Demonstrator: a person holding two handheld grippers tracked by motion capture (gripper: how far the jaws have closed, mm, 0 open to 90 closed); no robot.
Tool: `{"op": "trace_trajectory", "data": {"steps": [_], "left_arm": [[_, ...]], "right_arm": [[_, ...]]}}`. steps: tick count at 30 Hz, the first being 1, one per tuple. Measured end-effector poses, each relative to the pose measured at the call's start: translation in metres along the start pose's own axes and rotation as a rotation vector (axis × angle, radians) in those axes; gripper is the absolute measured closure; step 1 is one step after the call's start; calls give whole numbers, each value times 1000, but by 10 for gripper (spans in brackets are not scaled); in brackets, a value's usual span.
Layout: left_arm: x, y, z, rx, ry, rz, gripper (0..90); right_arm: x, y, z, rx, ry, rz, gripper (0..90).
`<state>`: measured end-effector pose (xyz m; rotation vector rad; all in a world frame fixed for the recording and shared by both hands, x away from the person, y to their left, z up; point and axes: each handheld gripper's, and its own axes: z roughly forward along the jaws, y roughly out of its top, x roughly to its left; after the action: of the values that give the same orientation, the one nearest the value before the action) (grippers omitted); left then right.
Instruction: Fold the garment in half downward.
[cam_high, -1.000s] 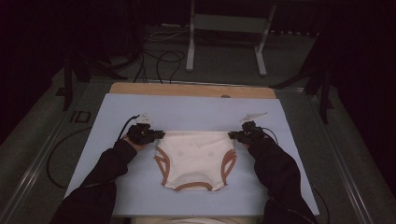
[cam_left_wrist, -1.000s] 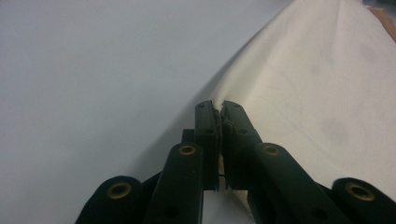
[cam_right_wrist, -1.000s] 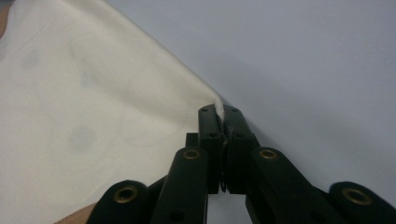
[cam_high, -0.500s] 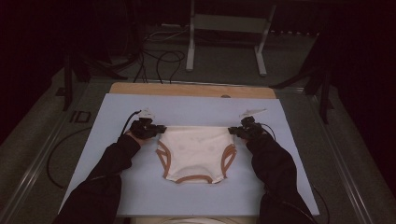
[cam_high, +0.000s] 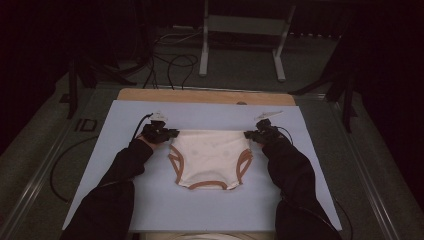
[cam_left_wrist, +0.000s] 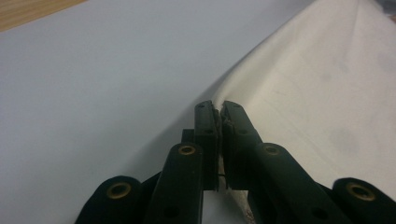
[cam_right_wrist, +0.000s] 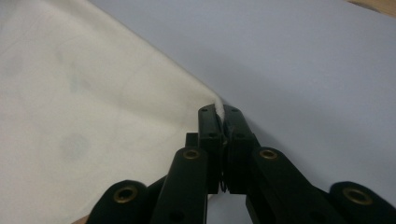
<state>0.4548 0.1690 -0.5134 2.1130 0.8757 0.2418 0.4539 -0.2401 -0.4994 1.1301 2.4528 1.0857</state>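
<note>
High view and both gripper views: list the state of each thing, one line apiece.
cream garment: spread flat on the mat, top edge pulled taut between the grippers.
left gripper: shut on the garment's top corner.
right gripper: shut on the other top corner.
blue mat: lying flat on the table.

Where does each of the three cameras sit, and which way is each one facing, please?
High view: above the person's side, looking forward and down on the blue mat; both sleeved forearms enter from below.
Left gripper view: rides the left gripper, looking along its shut jaws at the cream garment.
Right gripper view: rides the right gripper, jaws shut on the garment's other top corner.
Shared: all show the garment and the mat.
</note>
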Motion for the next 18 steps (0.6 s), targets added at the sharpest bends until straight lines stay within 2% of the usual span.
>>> {"op": "trace_trajectory", "data": {"steps": [1, 2, 13, 18], "left_arm": [[0, 0, 0, 0, 0, 0, 859], [2, 1, 2, 20, 3, -4, 860], [3, 4, 9, 47, 29, -3, 854], [4, 3, 13, 77, 40, -3, 854]], "right_arm": [[0, 0, 0, 2, 0, 5, 883], [-2, 1, 2, 5, 2, 9, 883], [-6, 1, 10, 16, 1, 20, 881], [-9, 1, 16, 16, 4, 26, 881]]}}
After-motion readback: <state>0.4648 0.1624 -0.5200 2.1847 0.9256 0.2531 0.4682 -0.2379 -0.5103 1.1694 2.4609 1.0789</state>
